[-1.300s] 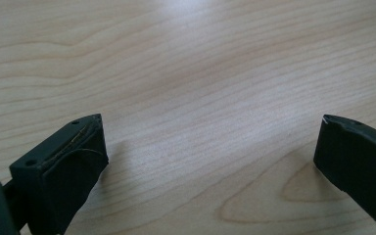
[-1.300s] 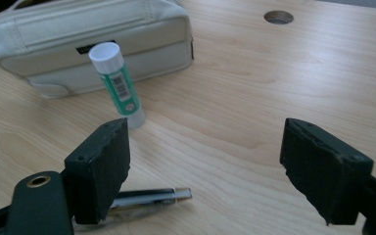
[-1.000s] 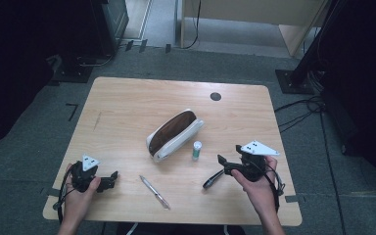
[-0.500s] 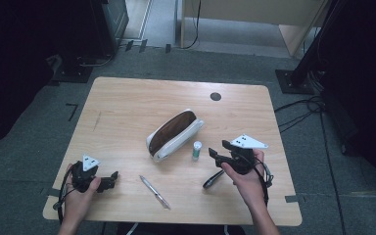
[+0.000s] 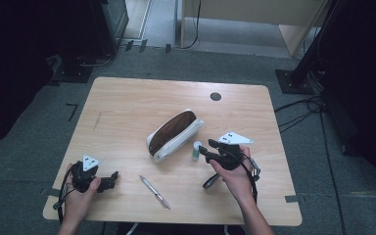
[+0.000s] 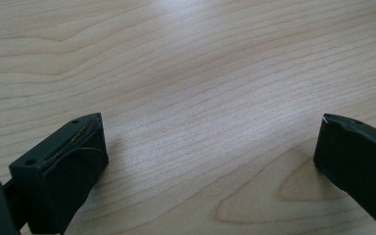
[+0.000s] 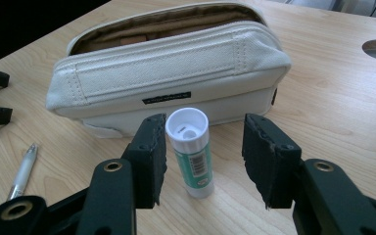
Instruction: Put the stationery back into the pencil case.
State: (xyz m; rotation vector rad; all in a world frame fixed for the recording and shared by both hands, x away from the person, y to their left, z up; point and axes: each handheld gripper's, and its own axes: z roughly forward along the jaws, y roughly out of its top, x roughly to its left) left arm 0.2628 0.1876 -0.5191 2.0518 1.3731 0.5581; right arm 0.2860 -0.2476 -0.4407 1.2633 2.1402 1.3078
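A small glue stick (image 7: pixel 192 152) with a white cap and green label stands upright on the table, just in front of a cream pencil case (image 7: pixel 166 73) whose zip is open. My right gripper (image 7: pixel 204 125) is open with the stick between its jaws. The jaws have just been closing; the left one is almost at the stick and a gap shows on the right. From above, the right gripper (image 5: pixel 204 148) reaches the glue stick (image 5: pixel 196 149) from the right. My left gripper (image 5: pixel 110 178) rests open near the front left corner, with bare wood between the jaws (image 6: pixel 210 132).
A silver pen (image 5: pixel 155 192) lies near the front edge, between the two hands. The pencil case (image 5: pixel 174 134) sits slanted at mid-table. A round cable hole (image 5: pixel 215 96) is at the back right. The wooden table (image 5: pixel 127 103) stands on grey floor.
My right gripper has moved left up to the glue stick and its jaws have narrowed around it. The left hand has stayed put.
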